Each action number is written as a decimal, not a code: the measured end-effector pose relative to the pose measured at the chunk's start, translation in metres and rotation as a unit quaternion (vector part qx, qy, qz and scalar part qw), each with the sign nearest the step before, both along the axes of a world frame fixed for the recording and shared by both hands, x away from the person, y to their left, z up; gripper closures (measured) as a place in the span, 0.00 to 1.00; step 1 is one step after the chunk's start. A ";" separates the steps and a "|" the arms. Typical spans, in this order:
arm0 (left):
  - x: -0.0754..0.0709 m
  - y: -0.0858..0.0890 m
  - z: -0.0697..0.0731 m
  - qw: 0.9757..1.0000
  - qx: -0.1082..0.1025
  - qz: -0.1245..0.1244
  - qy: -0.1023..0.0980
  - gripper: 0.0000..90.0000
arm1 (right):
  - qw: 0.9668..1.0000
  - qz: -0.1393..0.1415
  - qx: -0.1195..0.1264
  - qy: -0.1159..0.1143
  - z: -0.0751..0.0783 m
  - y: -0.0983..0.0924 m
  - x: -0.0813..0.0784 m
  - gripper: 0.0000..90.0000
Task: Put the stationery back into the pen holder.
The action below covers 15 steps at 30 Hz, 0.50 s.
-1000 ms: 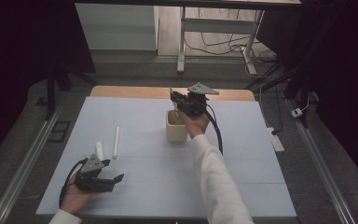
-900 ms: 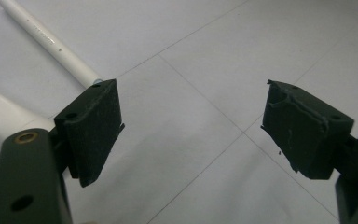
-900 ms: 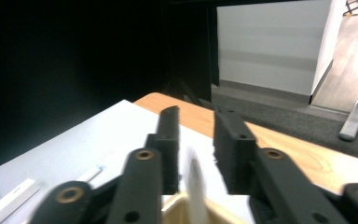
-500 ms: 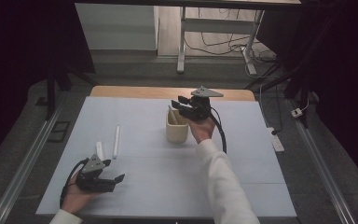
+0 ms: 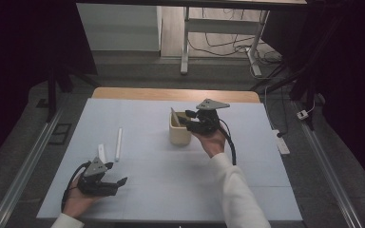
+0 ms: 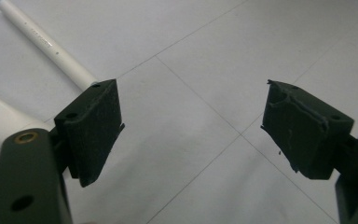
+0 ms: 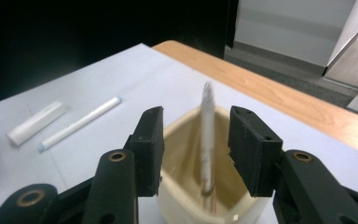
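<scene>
Our right tool [image 7: 196,154] stands at the rim of the cream, square-sided plastic cup [image 7: 186,196], its jaws having just been opening; they now sit half spread, and the slim white pen [image 7: 207,135] standing in the cup shows between them but apart from both pads. We judge that the pen has been released into the cup, where it leans against the far wall, so the placing step for this piece is at its end. In the high view the right tool [image 5: 190,121] hovers at the cup [image 5: 178,135] near the middle of the pale grey worktop [image 5: 266,190]. Our left tool [image 5: 116,183] rests low at the near left of the worktop with its jaws spread wide and nothing between them. Just beyond it lie a long white pen with a pale blue tip [image 5: 119,144] and a short white flat stick [image 5: 102,153], side by side but apart. The next move, as we judge it, calls for drawing the right tool clear of the cup without knocking the leaning pen, then picking one of the two loose pieces from the worktop; the left tool stands nearest to them.
</scene>
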<state>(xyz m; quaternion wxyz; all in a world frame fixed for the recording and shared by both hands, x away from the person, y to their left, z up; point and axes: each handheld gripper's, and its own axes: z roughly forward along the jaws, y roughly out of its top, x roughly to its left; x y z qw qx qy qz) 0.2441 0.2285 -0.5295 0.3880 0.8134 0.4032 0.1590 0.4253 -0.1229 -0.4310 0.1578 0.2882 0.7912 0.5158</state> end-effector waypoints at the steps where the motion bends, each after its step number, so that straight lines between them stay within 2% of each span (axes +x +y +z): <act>1: 0.000 0.000 0.000 1.000 0.000 0.000 0.000 0.21 | 1.000 0.001 -0.004 0.002 -0.001 -0.002 -0.002 0.61; 8: 0.000 0.001 0.000 1.000 0.001 0.001 0.000 0.21 | 1.000 0.002 -0.012 0.006 -0.013 -0.019 -0.021 0.60; 15: 0.000 0.001 0.000 1.000 0.000 0.003 0.000 0.21 | 0.999 -0.009 -0.023 0.021 -0.025 -0.043 -0.040 0.59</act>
